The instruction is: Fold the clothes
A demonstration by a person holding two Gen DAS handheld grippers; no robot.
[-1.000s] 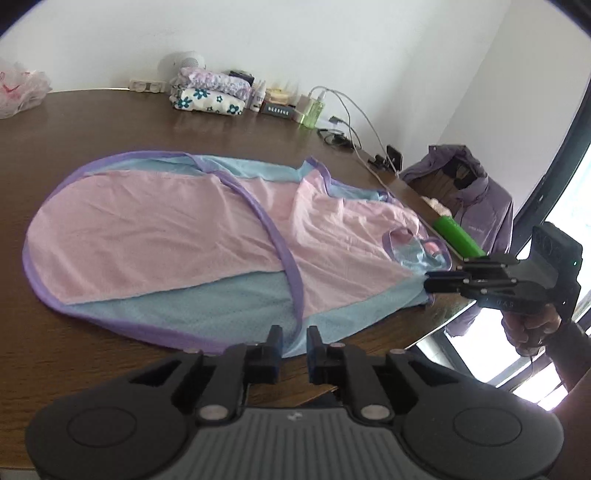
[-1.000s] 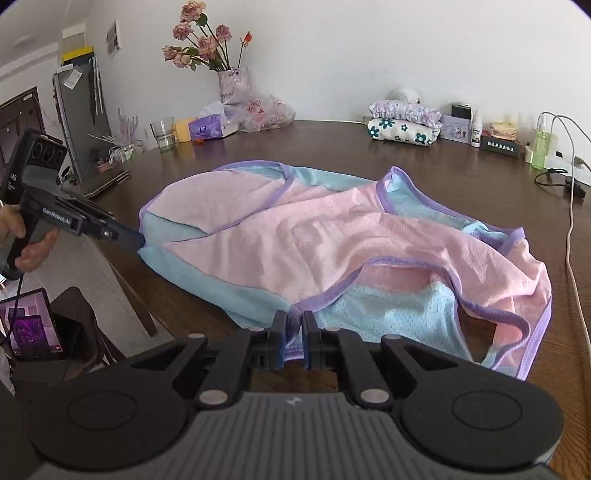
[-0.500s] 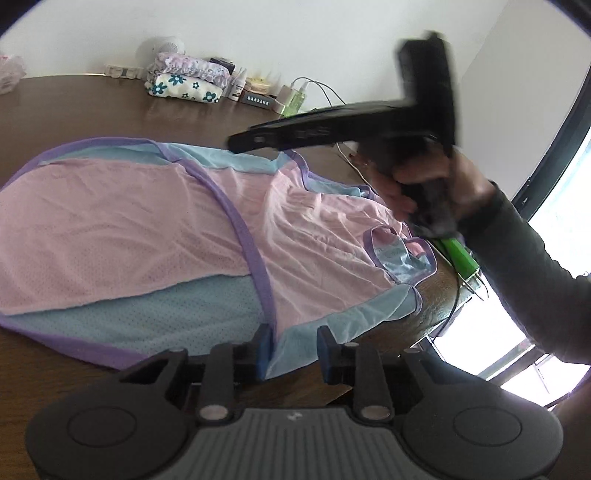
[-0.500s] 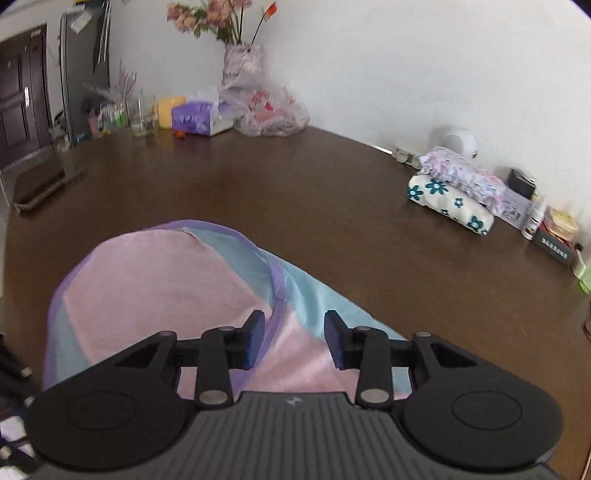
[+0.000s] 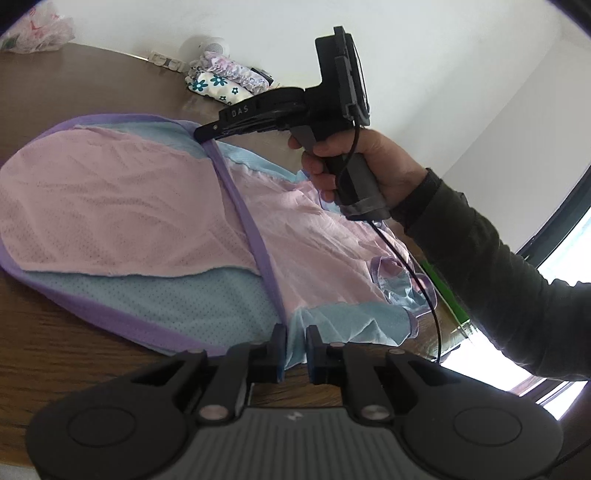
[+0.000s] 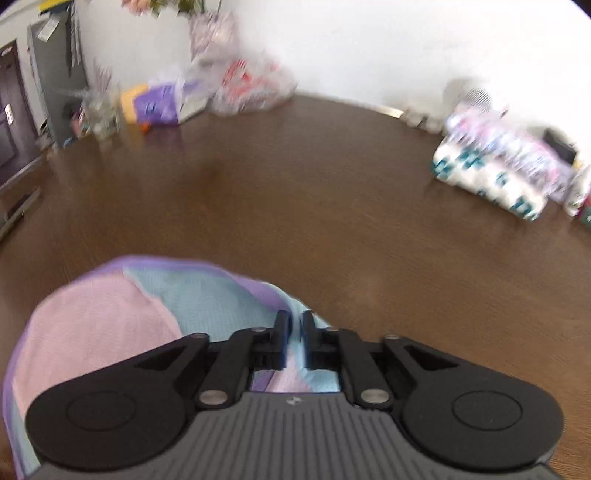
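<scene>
A pink and light-blue garment [image 5: 122,206] with purple trim lies spread on the brown table [image 5: 55,343]. My left gripper [image 5: 294,349] is at its near edge, jaws closing, with a fold of the blue hem pinched between the pads. A hand holds my right gripper [image 5: 200,133] over the far edge, its tips down on the purple trim. In the right wrist view that gripper [image 6: 294,338] has its jaws closing with blue cloth of the garment [image 6: 103,317] between them. Its view is blurred by motion.
A folded floral stack [image 5: 218,83] lies by the far wall, with a plastic bag [image 5: 37,33] at the far left. A green object [image 5: 443,291] sits at the table's right edge by the window. Bare table [image 6: 295,192] stretches beyond the garment towards bags [image 6: 251,88] and a purple tissue box [image 6: 159,105].
My right gripper swept from the garment's right corner across to its far edge, opened, then narrowed on the trim. My left gripper sank to the near hem and narrowed on it.
</scene>
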